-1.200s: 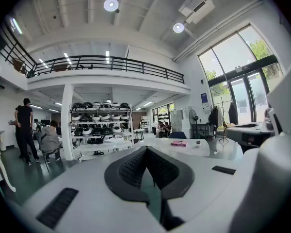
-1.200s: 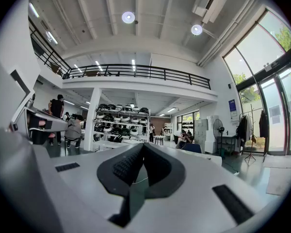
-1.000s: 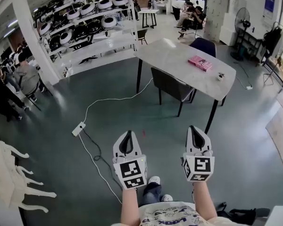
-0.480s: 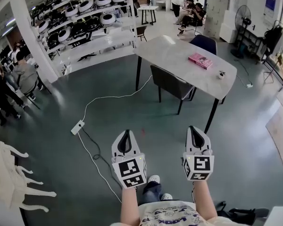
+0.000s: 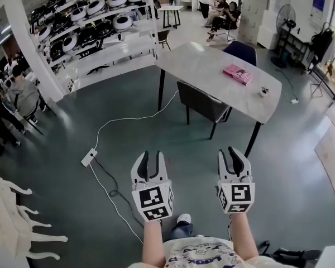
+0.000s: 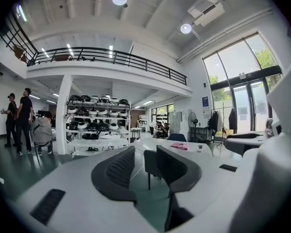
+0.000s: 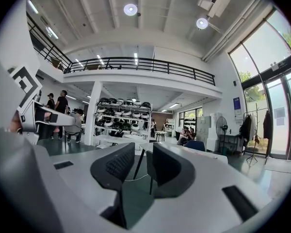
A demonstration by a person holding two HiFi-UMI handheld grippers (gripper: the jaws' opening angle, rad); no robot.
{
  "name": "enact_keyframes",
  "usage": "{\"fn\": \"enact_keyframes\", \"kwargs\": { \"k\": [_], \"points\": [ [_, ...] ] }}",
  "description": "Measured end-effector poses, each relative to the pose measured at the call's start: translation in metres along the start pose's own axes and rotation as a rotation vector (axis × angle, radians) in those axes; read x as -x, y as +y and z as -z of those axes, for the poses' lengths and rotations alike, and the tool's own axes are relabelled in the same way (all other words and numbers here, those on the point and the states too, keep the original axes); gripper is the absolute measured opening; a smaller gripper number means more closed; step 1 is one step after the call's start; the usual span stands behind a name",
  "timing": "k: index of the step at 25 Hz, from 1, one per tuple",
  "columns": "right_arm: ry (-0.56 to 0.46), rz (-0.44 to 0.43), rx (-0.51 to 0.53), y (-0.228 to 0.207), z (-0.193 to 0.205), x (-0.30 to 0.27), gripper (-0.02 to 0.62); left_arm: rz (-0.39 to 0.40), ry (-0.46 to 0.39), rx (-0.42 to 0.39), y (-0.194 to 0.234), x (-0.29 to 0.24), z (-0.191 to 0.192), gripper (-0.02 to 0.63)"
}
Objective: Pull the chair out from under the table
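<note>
A dark chair (image 5: 204, 102) stands tucked under the near side of the grey table (image 5: 201, 66), some way ahead of me across the green floor. My left gripper (image 5: 151, 159) and right gripper (image 5: 237, 154) are held side by side in the air, pointing toward the table and well short of the chair. Both have just been opening their jaws and are open, with nothing between the fingers. The chair (image 6: 150, 165) shows far off between the jaws in the left gripper view, and the chair (image 7: 149, 165) likewise in the right gripper view.
A pink book (image 5: 237, 74) and a small cup (image 5: 263, 92) lie on the table; a blue chair (image 5: 240, 53) stands behind it. A power strip (image 5: 89, 157) with white cable crosses the floor at left. Shelving (image 5: 95, 21) fills the back left. People sit at left and far back.
Both grippers' jaws went from shut to open. The person has stepped a little toward the table, with both grippers carried forward.
</note>
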State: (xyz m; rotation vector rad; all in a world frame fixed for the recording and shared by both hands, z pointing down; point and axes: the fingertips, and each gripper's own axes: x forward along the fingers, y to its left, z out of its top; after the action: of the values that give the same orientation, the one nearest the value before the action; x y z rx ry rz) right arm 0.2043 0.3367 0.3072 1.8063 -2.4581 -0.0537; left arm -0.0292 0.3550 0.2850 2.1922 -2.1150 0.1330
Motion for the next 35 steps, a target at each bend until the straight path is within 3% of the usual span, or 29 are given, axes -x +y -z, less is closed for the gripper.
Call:
{"fn": "enact_keyframes", "kwargs": {
  "k": [8, 23, 35],
  "points": [
    [0.016, 0.018, -0.008, 0.01, 0.0, -0.051, 0.208, 0.078, -0.003, -0.021, 0.014, -0.055, -0.005, 0.243],
    [0.067, 0.003, 0.009, 0.019, 0.019, -0.119, 0.242, 0.074, 0.033, -0.022, 0.043, -0.117, 0.011, 0.253],
    [0.063, -0.056, 0.018, -0.003, 0.016, -0.263, 0.256, 0.004, 0.072, -0.062, 0.071, -0.239, 0.008, 0.253]
  ]
}}
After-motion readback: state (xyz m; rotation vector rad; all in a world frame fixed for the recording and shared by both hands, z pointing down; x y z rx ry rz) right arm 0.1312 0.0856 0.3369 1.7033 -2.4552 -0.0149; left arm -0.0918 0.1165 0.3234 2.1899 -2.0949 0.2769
